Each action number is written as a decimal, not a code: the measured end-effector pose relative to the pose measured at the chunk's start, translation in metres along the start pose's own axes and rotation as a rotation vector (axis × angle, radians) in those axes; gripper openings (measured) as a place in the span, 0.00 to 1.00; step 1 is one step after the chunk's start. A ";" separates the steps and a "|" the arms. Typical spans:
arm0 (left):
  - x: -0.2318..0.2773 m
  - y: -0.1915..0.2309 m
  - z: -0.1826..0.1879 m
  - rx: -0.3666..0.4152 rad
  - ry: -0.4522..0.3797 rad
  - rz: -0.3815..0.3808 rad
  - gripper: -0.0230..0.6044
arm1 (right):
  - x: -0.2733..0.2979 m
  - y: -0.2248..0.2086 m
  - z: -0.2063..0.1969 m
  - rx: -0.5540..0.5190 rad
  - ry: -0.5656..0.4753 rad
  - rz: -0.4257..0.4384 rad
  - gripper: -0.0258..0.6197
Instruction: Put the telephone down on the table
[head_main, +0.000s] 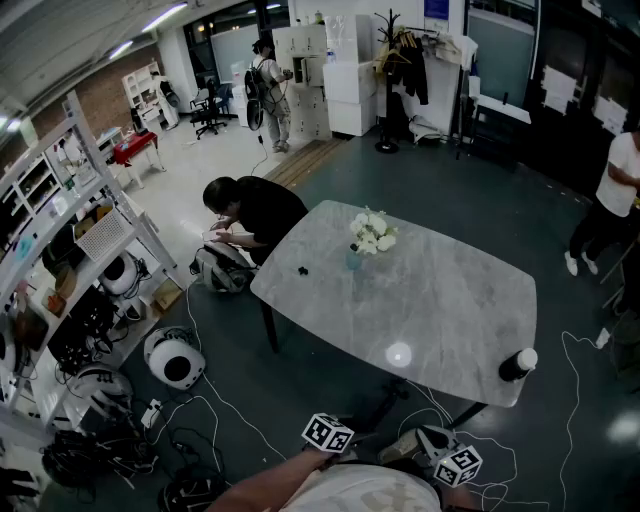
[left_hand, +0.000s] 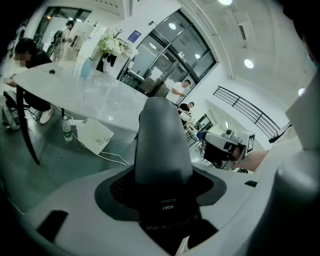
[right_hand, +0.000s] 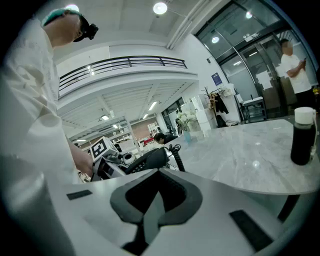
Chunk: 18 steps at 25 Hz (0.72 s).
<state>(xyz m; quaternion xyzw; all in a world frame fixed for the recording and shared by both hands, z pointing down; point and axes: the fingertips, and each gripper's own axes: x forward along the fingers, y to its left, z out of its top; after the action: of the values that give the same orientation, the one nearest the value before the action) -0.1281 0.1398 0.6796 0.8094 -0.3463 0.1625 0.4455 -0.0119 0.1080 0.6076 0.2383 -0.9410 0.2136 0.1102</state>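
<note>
Our left gripper (left_hand: 162, 200) clamps the black corded telephone handset (left_hand: 162, 145) just short of the grey marble table's (head_main: 430, 300) near edge. Our right gripper's (right_hand: 152, 207) jaws meet on nothing. We judge the carry under way; next we must lift it over that edge and lower it flat.

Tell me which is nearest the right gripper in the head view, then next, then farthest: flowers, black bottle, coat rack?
1. Black bottle, at the table's near right corner.
2. Flowers, near the table's far edge.
3. Coat rack, by the back wall.
</note>
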 end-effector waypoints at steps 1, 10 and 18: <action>-0.002 -0.003 -0.004 0.000 -0.006 -0.001 0.48 | -0.002 0.004 -0.002 -0.004 0.002 0.003 0.06; -0.022 -0.003 0.006 0.021 -0.045 0.010 0.48 | 0.005 0.018 0.013 -0.003 -0.047 0.004 0.06; -0.028 -0.002 0.005 0.033 -0.047 0.015 0.48 | 0.005 0.014 0.014 -0.002 -0.035 -0.037 0.06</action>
<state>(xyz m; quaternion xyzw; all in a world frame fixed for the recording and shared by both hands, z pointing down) -0.1469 0.1481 0.6602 0.8178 -0.3599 0.1523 0.4224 -0.0247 0.1109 0.5919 0.2593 -0.9384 0.2064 0.0979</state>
